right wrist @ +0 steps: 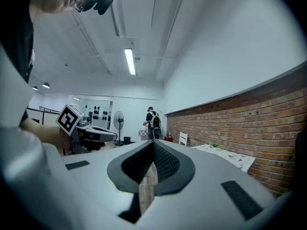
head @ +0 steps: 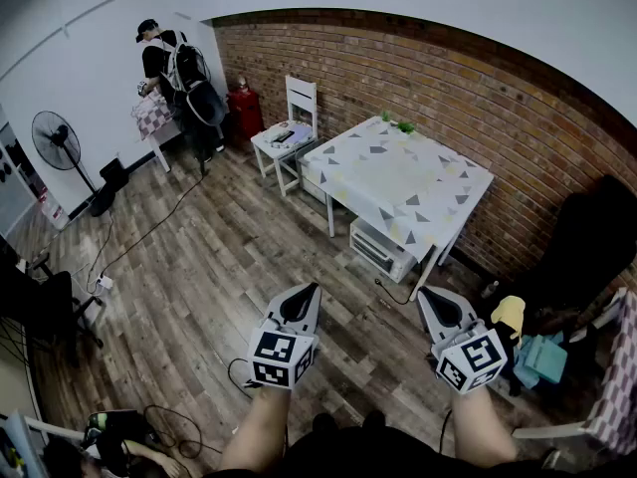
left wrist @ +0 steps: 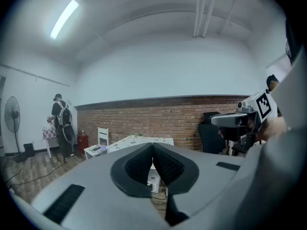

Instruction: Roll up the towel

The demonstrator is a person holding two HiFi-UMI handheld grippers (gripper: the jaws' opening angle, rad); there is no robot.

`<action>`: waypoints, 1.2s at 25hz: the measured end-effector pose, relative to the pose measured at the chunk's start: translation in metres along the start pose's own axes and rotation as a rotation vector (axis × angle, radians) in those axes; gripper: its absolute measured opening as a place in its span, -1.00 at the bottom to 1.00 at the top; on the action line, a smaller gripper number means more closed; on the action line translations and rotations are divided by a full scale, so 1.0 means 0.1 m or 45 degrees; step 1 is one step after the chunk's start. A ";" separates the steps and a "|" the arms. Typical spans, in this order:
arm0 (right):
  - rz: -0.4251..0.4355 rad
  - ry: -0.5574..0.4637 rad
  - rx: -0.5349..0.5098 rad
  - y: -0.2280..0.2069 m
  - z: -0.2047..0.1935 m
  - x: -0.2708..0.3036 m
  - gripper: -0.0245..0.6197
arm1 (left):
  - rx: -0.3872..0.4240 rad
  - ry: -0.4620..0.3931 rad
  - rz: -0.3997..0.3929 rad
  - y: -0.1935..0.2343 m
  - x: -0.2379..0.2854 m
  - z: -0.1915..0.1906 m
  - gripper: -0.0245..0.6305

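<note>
No towel can be made out in any view. A white table (head: pixel 403 182) with a cloth of grey triangles stands against the brick wall ahead of me; it also shows far off as the table (left wrist: pixel 136 140). My left gripper (head: pixel 312 289) is held over the wooden floor, shut, with nothing between its jaws (left wrist: pixel 152 148). My right gripper (head: pixel 425 295) hangs beside it, likewise shut and empty (right wrist: pixel 154 144). Both are well short of the table. Each gripper view shows the other gripper off to one side.
A white box (head: pixel 382 250) sits under the table. A white chair (head: pixel 290 132) stands left of it, with a red cylinder (head: pixel 243 110) behind. A person (head: pixel 171 68) stands at a far table; a fan (head: pixel 56 142) is at left. Teal cloth (head: pixel 542 357) and a black chair (head: pixel 587 239) are at right.
</note>
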State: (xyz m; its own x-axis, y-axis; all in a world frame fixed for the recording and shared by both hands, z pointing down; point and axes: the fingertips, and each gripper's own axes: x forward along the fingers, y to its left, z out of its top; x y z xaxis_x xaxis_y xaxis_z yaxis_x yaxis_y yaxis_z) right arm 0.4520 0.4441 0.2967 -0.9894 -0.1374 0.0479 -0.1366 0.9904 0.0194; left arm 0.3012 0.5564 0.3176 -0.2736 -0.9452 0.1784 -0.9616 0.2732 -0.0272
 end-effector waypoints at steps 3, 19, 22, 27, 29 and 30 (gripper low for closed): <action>0.002 0.010 0.010 -0.10 -0.03 -0.03 -0.89 | 0.004 0.004 -0.005 -0.08 0.07 0.01 -0.87; 0.111 0.054 0.054 -0.32 -0.21 -0.17 -0.89 | -0.023 0.050 0.077 -0.24 0.12 -0.14 -0.86; 0.123 0.049 0.067 -0.37 -0.23 -0.21 -0.89 | -0.024 0.051 0.094 -0.29 0.10 -0.14 -0.86; 0.131 0.034 0.089 -0.48 -0.26 -0.30 -0.89 | -0.038 0.047 0.094 -0.44 0.08 -0.13 -0.85; 0.133 0.027 0.099 -0.51 -0.26 -0.34 -0.88 | -0.039 0.046 0.095 -0.49 0.09 -0.12 -0.85; 0.132 0.024 0.107 -0.53 -0.27 -0.36 -0.88 | -0.040 0.048 0.095 -0.51 0.09 -0.12 -0.85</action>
State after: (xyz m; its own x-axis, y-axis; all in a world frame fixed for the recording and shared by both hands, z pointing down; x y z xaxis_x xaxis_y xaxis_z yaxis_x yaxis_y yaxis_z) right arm 0.4963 0.3962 0.3205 -0.9974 -0.0337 0.0642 -0.0382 0.9968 -0.0702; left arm 0.3481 0.5361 0.3320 -0.3425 -0.9148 0.2142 -0.9373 0.3484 -0.0108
